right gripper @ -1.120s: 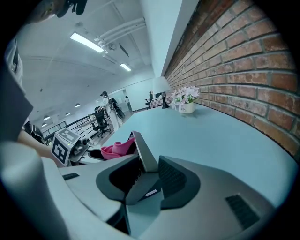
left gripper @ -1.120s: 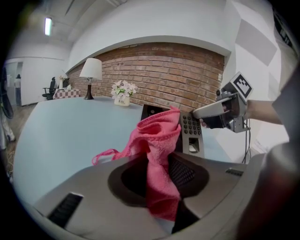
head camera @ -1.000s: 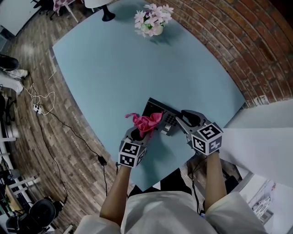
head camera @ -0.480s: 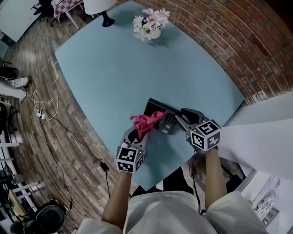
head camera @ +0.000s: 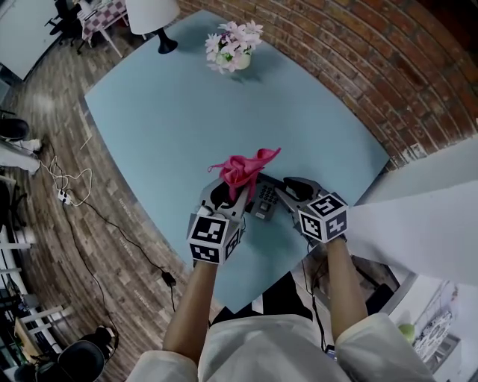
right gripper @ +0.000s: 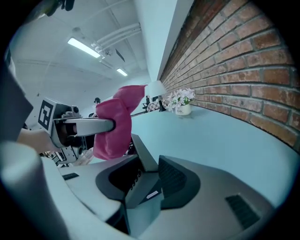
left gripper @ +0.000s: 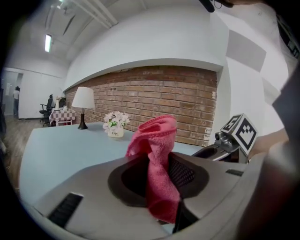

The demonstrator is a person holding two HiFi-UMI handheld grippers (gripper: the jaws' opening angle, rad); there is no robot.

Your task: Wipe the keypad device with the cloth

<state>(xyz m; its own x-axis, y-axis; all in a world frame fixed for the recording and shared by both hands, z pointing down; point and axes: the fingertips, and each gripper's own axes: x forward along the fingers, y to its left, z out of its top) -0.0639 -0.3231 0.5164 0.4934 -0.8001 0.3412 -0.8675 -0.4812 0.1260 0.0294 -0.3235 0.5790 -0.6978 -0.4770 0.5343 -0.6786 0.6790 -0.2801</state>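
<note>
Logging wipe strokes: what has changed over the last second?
The left gripper, shut on the pink cloth, has lifted it up off the keypad device. The right gripper stays clamped on the device; the flowers and lamp are unmoved.

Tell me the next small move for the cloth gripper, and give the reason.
Probably lower the left gripper so the pink cloth meets the keys of the keypad device. The cloth is pinched in its jaws and appears to hang just above the device, while the right gripper clamps the device's near edge.
</note>
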